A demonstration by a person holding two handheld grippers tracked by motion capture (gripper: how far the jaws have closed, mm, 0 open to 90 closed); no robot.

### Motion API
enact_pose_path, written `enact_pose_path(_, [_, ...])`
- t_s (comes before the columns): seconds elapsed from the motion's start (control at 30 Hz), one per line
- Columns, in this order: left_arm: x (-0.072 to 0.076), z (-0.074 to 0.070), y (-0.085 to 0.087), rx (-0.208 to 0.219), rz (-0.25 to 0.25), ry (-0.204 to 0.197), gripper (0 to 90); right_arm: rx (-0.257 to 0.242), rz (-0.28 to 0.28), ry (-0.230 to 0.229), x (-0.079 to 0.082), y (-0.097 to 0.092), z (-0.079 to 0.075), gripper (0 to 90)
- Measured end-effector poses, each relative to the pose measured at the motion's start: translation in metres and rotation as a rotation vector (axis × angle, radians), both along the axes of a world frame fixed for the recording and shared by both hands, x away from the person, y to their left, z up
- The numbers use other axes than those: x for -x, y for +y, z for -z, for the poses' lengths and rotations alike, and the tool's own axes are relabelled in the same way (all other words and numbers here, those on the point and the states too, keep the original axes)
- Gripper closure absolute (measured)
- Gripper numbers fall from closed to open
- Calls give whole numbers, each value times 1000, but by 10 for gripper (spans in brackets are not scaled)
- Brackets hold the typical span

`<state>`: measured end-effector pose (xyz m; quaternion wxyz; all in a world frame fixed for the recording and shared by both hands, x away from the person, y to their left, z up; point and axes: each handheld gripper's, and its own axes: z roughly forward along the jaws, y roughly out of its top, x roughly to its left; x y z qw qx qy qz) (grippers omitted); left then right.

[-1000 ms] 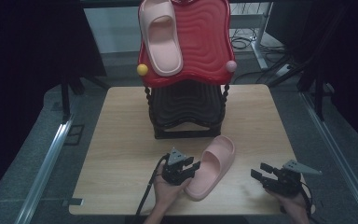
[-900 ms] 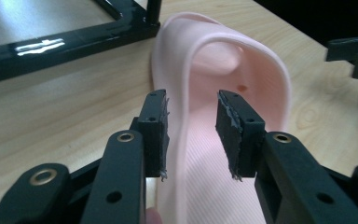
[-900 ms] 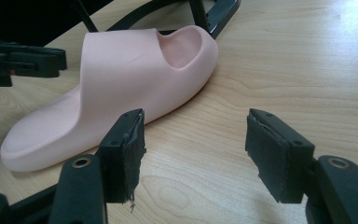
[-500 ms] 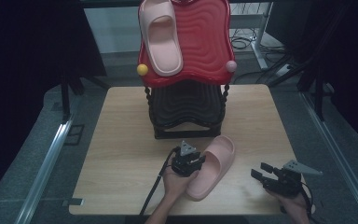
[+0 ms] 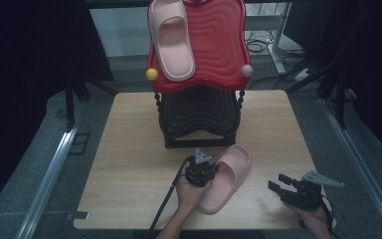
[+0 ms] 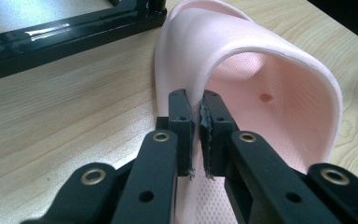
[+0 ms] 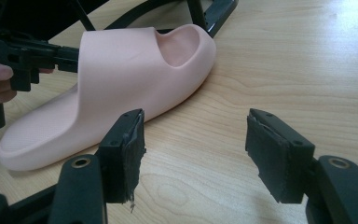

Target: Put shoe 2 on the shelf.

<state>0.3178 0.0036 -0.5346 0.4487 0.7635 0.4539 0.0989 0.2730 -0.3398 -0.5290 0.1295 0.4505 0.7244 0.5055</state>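
Observation:
A pink slipper (image 5: 231, 175) lies on the wooden table (image 5: 129, 149) in front of the rack. My left gripper (image 5: 202, 172) sits at the slipper's left side. In the left gripper view its jaws have just been closing, and my left gripper (image 6: 198, 122) now pinches the edge of the slipper's (image 6: 265, 70) strap. My right gripper (image 5: 277, 187) rests near the table's front right, open, apart from the slipper. The right gripper view has my right gripper (image 7: 196, 140) with bare table between its pads and the slipper (image 7: 112, 84) to the left. A second pink slipper (image 5: 171, 42) lies on the rack's red top (image 5: 219, 50).
A black stacked rack (image 5: 199, 117) stands at the table's middle back, carrying the tilted red wavy top with a yellow ball (image 5: 152, 74) and a pink ball (image 5: 246, 70) at its corners. Bare wood lies left of the slipper and between the grippers.
My left gripper moved right and slightly away from the person, up to the slipper, and its jaws closed on the strap edge. The right gripper stayed in place.

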Motion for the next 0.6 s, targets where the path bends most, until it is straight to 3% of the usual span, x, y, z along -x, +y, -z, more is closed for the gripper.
enact_pose_path(0.37, [3, 2, 8, 37, 5, 13, 853, 0, 28, 2, 2, -1, -1, 375])
enact_pose_path(0.6, [9, 1, 20, 83, -7, -9, 855, 1, 41, 3, 4, -2, -2, 376])
